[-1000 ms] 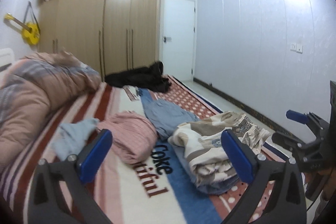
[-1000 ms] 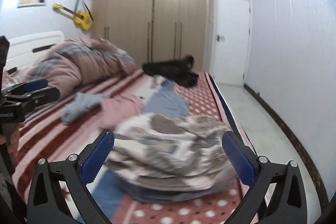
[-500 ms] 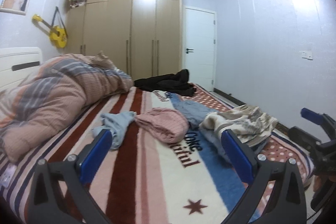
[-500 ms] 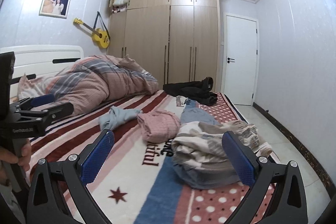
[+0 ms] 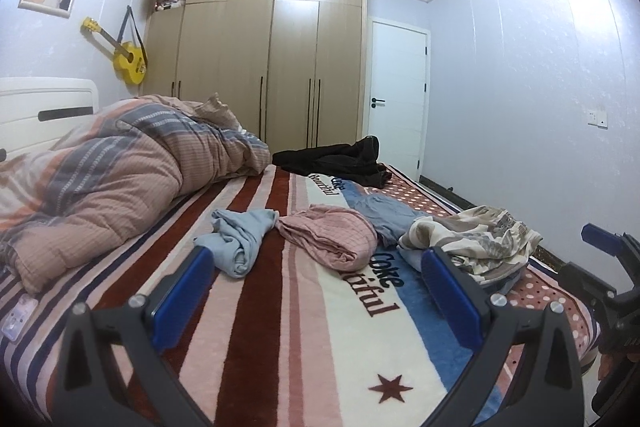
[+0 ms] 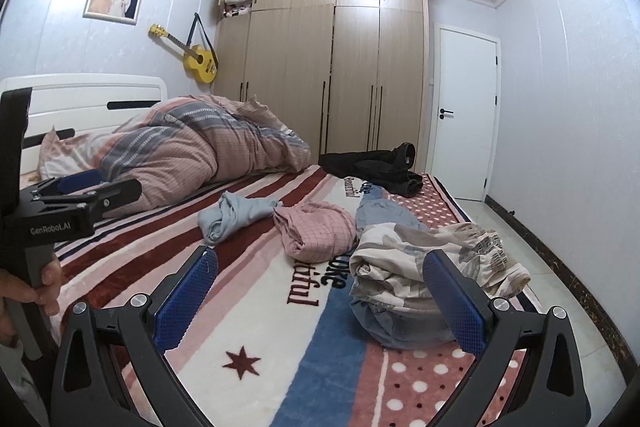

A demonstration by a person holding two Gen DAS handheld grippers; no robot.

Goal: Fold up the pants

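Right wrist view: right tool (image 6: pixel 320 301) hangs spread and empty above the bed (image 6: pixel 256 315); patterned pants (image 6: pixel 432 267) lie bunched just beyond its right finger. Left tool (image 5: pixel 320 297) likewise spread, holding nothing.

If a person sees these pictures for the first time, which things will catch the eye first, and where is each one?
First, the wide striped fleece blanket covering the bed, with small crumpled garments across its middle: a light blue cloth, a pink checked garment and a beige patterned bundle near the right edge. Behind them, a puffy pink and grey quilt is heaped by the headboard. A yellow guitar hangs on the left wall beside the tall wooden wardrobe.
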